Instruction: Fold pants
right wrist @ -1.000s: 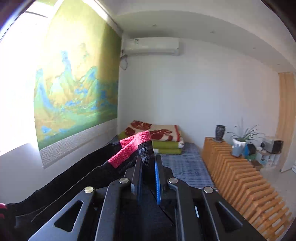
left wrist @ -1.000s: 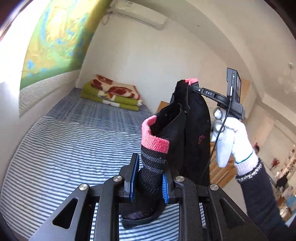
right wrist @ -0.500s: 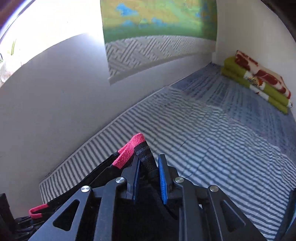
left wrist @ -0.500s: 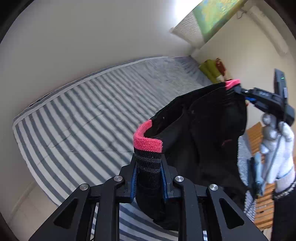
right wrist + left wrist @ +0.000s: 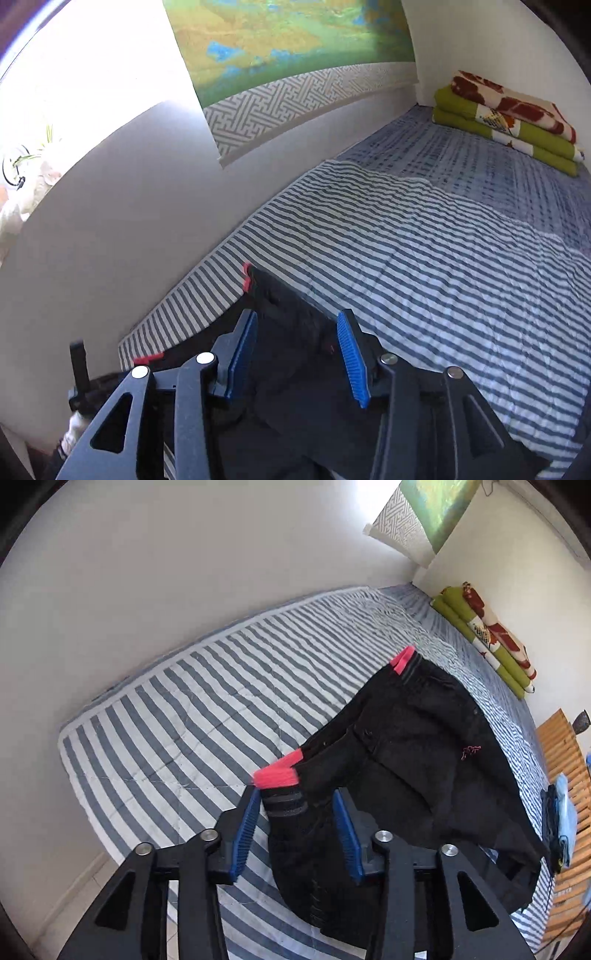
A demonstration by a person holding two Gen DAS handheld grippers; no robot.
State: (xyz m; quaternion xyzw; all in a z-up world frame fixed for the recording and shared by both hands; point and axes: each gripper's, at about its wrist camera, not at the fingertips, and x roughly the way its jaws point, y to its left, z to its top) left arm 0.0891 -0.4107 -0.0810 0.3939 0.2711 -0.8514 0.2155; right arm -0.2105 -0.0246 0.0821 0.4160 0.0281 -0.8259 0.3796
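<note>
Dropped onto bed (image 5: 192, 716): black pants (image 5: 413, 760), pink-trimmed, rumpled.

No text or label can be read.

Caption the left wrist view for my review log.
Left hand-held gripper opening around the black pants' pink cuff over the striped bed.

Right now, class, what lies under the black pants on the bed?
The black pants lie on a grey-and-white striped quilt, whose stripes show all round them. The part of the quilt beneath the fabric is covered, so anything there cannot be seen.
</note>
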